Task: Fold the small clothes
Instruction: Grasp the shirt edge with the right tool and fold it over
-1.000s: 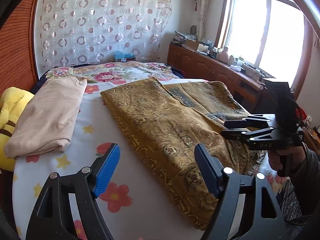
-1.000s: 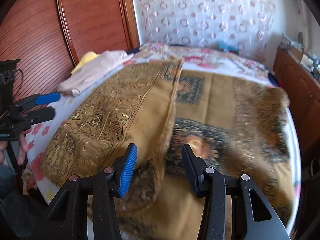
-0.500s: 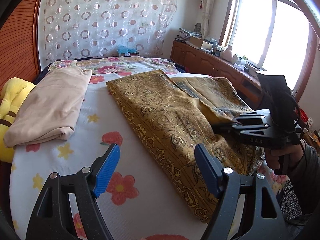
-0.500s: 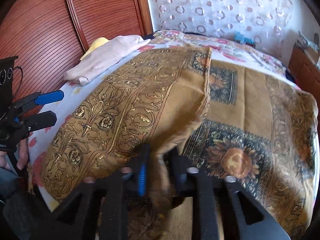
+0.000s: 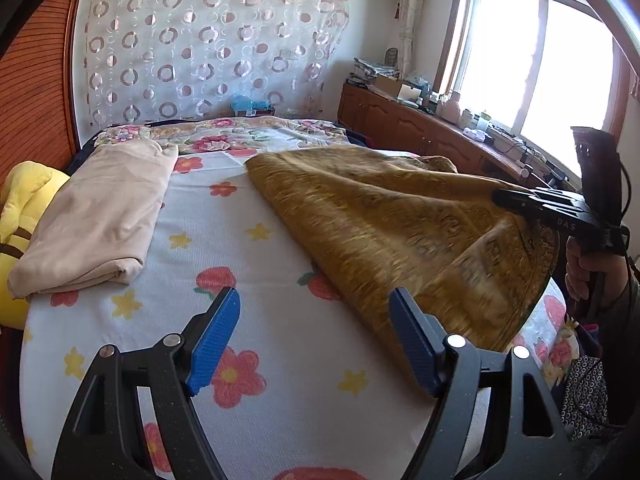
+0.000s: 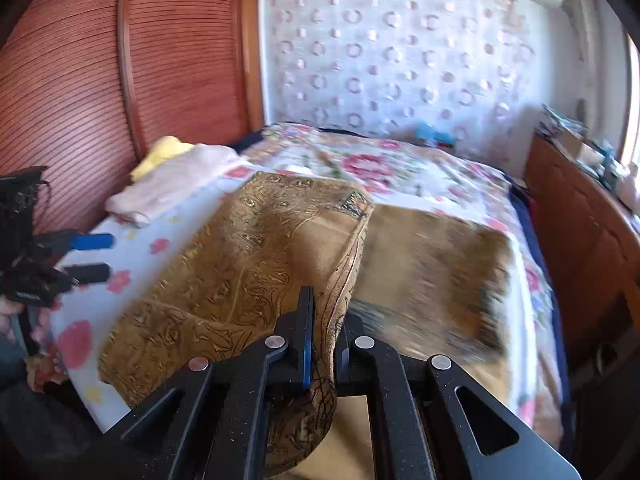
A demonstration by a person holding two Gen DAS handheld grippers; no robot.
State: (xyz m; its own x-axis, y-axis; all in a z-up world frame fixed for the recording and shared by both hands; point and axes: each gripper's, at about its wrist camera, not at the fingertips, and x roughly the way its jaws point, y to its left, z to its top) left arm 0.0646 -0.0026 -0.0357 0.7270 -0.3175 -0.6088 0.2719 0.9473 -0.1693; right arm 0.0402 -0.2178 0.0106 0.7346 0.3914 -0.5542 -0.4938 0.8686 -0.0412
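Observation:
A gold patterned cloth (image 5: 392, 224) lies half folded on the flowered bed (image 5: 256, 264). My right gripper (image 6: 325, 320) is shut on the near folded edge of the gold cloth (image 6: 248, 280) and holds it lifted off the bed; in the left wrist view the right gripper (image 5: 500, 198) grips the raised edge at the right. My left gripper (image 5: 314, 340) hovers open over the bare sheet near the bed's front edge, nothing between its blue pads. In the right wrist view the left gripper (image 6: 90, 256) stands open at the far left, apart from the cloth.
A folded beige garment (image 5: 96, 216) lies at the left of the bed beside a yellow plush toy (image 5: 20, 208). A wooden cabinet (image 5: 420, 136) with clutter runs under the window on the right. A red-brown slatted wardrobe (image 6: 80, 80) stands left of the bed.
My right gripper closed on the cloth's folded edge and lifted it up and back toward the person, so the top layer now tents above the bed. The left gripper stayed put.

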